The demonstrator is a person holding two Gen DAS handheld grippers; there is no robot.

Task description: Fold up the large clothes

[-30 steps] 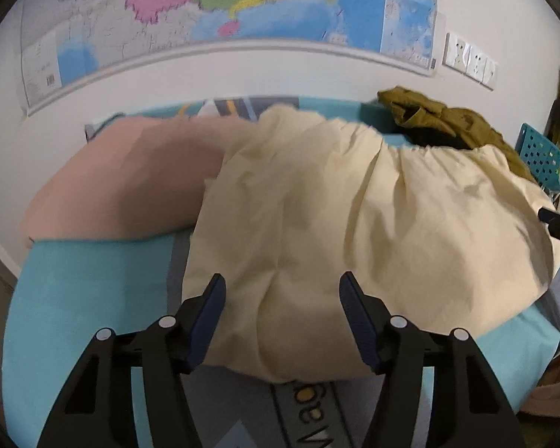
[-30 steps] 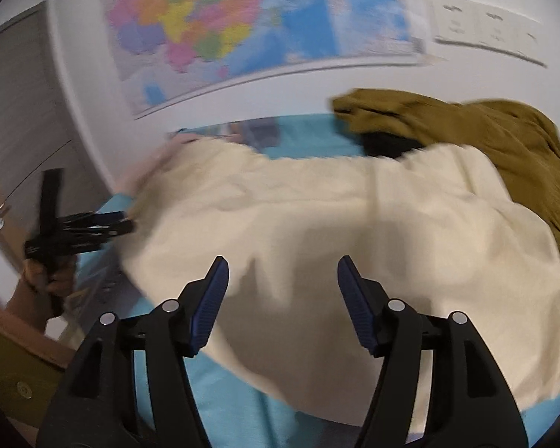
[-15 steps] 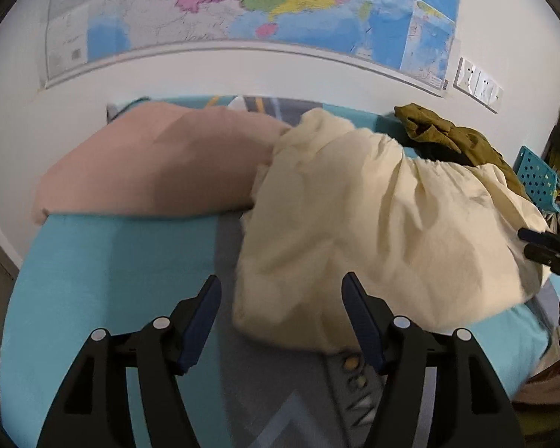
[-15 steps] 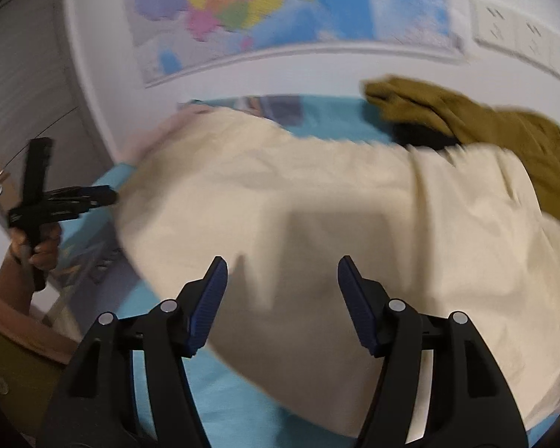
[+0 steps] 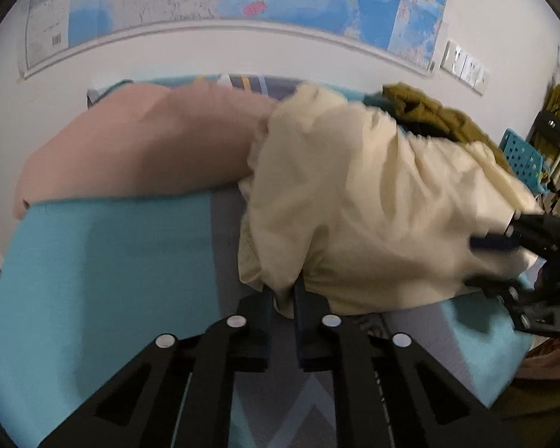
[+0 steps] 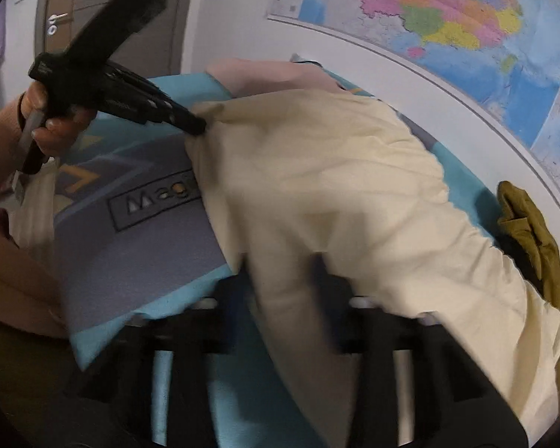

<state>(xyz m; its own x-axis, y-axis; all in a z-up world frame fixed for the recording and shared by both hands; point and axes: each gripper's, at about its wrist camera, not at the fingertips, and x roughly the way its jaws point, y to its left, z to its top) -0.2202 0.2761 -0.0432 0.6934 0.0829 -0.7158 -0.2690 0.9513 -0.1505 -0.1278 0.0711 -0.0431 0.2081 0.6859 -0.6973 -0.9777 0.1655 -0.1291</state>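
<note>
cream garment [image 5: 373, 205] edge pinched in both just-closing grippers, left gripper [image 5: 283, 295] and right gripper [image 6: 283, 280]

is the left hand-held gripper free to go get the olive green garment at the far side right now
Probably not: the left hand-held gripper is shut on the cream garment, whose bulk lies between it and the olive garment.

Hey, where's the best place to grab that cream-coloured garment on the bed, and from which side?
Grip the cream garment along its near hem, coming from the bed's front edge: that edge hangs free and bunched. The left gripper already pinches it there, and the right gripper has just been closing on it.
</note>
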